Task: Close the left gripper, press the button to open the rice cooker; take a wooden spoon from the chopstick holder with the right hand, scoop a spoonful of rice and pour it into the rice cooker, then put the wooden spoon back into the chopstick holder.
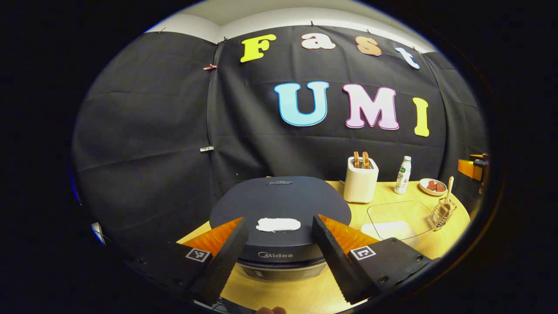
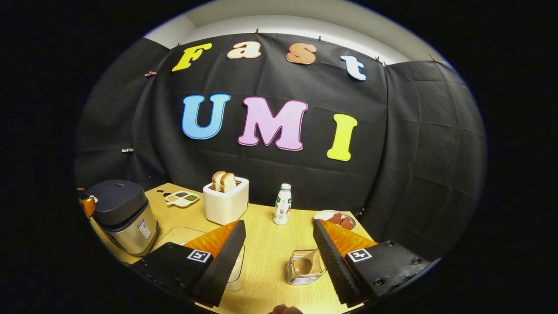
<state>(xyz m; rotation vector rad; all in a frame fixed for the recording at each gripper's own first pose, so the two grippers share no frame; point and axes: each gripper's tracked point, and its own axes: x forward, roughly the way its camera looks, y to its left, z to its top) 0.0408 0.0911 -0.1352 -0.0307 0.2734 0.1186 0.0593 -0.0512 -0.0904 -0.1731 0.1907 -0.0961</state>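
The dark rice cooker stands with its lid down right in front of my left gripper, which is open just above it. A white button on the lid lies between the spread fingers. A wooden spoon leans in the wire chopstick holder at the right, behind a clear glass container of rice. In the right gripper view my right gripper is open above the table, with the chopstick holder and spoon low between its fingers. The rice cooker stands far left.
A white toaster with bread slices, a small white bottle and a plate of red food stand along the back of the wooden table. A divided dish of grains sits behind the cooker.
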